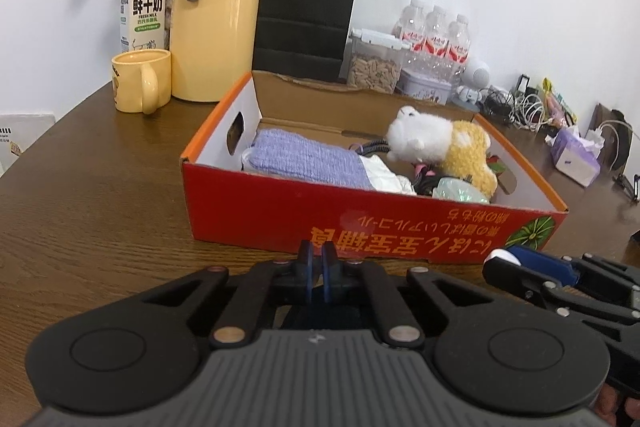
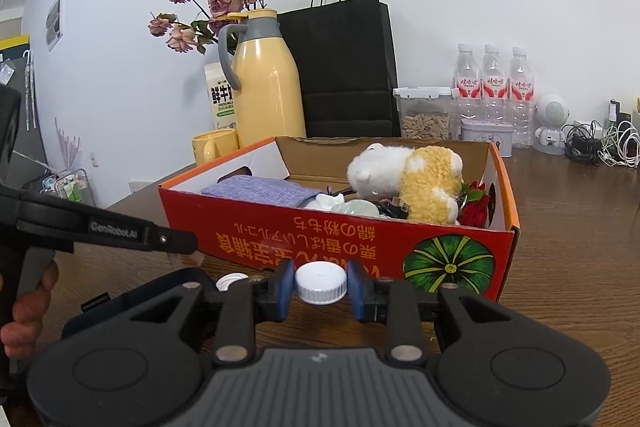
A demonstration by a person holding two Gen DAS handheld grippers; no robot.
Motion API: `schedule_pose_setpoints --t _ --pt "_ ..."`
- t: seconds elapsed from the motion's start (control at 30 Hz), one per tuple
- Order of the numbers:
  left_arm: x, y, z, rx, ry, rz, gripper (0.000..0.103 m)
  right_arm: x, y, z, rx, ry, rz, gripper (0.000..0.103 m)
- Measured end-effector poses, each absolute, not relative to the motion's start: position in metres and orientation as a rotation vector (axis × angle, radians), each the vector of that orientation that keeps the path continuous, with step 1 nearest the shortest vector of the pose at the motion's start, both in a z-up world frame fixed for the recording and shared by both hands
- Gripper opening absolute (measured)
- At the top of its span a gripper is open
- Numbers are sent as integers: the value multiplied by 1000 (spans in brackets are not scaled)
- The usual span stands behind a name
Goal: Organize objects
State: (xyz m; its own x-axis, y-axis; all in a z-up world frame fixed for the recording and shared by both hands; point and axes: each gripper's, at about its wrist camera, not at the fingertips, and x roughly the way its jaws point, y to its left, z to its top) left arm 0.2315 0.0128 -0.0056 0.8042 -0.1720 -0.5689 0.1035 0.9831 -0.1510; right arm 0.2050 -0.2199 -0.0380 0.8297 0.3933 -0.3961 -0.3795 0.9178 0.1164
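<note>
Only the right wrist view shows the white cap (image 2: 321,283) clamped between the right gripper (image 2: 321,290) jaws, low at 6 o'clock before the red box (image 2: 352,239) on the worktop (image 2: 568,227). The left wrist view shows the left gripper (image 1: 319,269) jaws pressed together, empty. Box contents beneath the plush toy (image 2: 404,179) are tangled and hard to identify.

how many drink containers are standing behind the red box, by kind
water bottles: 3
yellow thermos jug: 1
milk carton: 1
yellow mug: 1
total: 6
</note>
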Motion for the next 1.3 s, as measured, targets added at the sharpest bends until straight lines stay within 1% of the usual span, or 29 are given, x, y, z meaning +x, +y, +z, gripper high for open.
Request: schedule_pose_setpoints --t 0.4,0.7,1.0,1.1,1.3 --pt "222 24 22 -142 540 -176 6 201 -211 -37 -4 409 389 27" --pt "240 17 46 -142 478 -209 6 211 -200 1 -26 315 394 27" --pt "286 4 58 -148 439 -231 6 262 -183 29 -38 272 345 27" --pt "306 1 57 -144 437 -215 6 284 -184 27 -8 286 330 27" --pt "335 -1 38 -141 437 -194 6 310 -190 -1 19 373 319 27"
